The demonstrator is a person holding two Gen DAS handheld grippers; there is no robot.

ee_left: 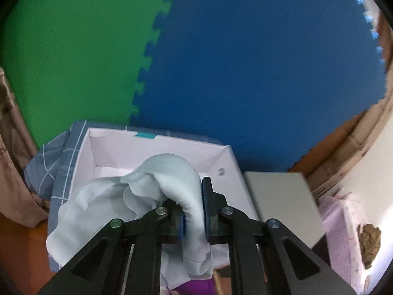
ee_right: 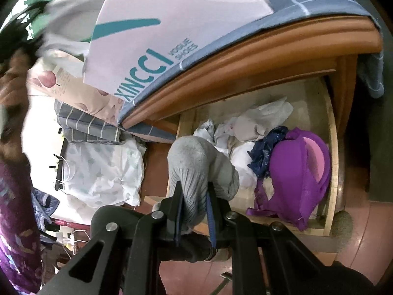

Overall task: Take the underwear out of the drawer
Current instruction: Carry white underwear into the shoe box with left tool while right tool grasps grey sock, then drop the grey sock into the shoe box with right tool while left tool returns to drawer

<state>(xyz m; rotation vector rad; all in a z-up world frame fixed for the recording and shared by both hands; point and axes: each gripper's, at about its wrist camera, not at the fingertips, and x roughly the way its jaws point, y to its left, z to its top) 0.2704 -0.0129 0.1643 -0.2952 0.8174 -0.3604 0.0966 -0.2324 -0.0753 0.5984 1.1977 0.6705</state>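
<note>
Two garments are already up out of the drawer, one in each claw, so the job looks well under way rather than finished. Starting at the left, the left claw (ee_left: 192,215) is pinching a pale, silky piece of underwear (ee_left: 137,196) between its blue pads, the jaws nearly together with a fold of cloth squeezed through them and the rest billowing out to the side. It hangs over an open white shoe box (ee_left: 157,145) that sits on a blue checked cloth (ee_left: 61,167), with green and blue foam mats filling the wall behind; I judge the box to be where this piece is headed, though it is not yet let go and nothing else shows lying in the box. Moving right, the right claw (ee_right: 194,209) is clamped on a grey ribbed knit garment (ee_right: 196,164), a thick bunch of it standing up between the pads, lifted just above the near edge of the wooden drawer (ee_right: 331,132). Whether that grey piece is underwear or a sock I cannot tell from here. Further right, the drawer stands pulled open and is far from emptied: a crumpled heap of white garments (ee_right: 245,132), a dark blue lacy piece (ee_right: 265,152) and a purple bra (ee_right: 302,172) lie in it. So what remains, as I see it, is setting down both held pieces and then coming back for the rest of that pile.
</note>
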